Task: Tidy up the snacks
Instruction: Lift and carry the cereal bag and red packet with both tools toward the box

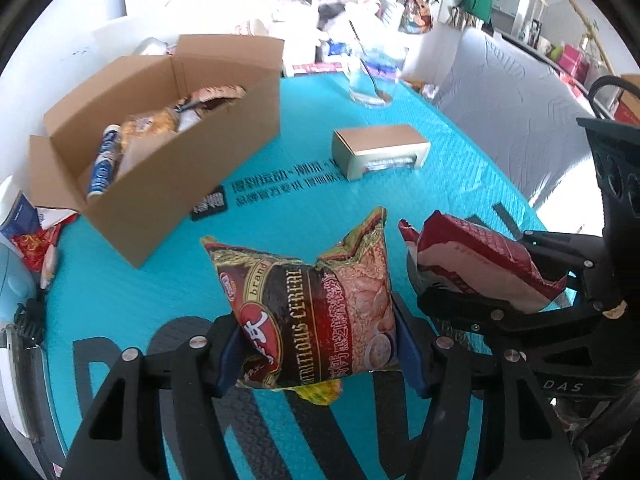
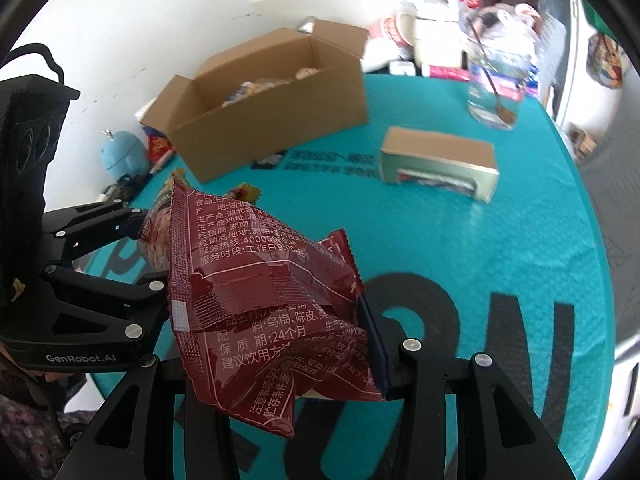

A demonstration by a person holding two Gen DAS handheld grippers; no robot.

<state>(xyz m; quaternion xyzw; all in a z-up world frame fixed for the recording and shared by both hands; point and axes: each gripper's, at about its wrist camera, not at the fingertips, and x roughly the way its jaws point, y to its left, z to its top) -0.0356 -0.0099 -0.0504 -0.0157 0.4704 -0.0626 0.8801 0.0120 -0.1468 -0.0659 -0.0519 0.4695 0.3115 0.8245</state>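
In the left wrist view, the left gripper (image 1: 318, 344) is clamping a cereal packet (image 1: 308, 312) between its 2 blue-padded fingers (image 1: 410, 354), holding it upright above the teal mat (image 1: 280, 184). A yellow wrapper (image 1: 318, 394) is peeking out beneath the packet. To the right, the right gripper (image 1: 476, 288) is gripping a dark red packet (image 1: 484, 260), lifted clear of the mat. A cardboard box (image 1: 160, 152) with open flaps is sitting at the far left of the mat, already containing snacks, among them a blue and white tube (image 1: 105, 160) and an orange-toned bag (image 1: 150, 124). A small gold box (image 1: 378, 150) is lying near the mat's middle, well apart from the cardboard box. Behind it a glass (image 1: 370, 76) with a spoon leaning inside is standing at the far edge.

In the right wrist view, the right gripper (image 2: 280, 344) is pinching the dark red packet (image 2: 260, 300), whose printed back is facing the camera and hiding the left finger; the right finger's blue pad (image 2: 374, 352) is pressing its edge. At the left, the left gripper (image 2: 146, 248) is holding the cereal packet (image 2: 154, 240), mostly hidden behind the red one. The cardboard box (image 2: 276, 120) is sitting beyond them on the teal mat (image 2: 440, 248), the gold box (image 2: 438, 164) to its right, and the glass (image 2: 496, 84) farther back.
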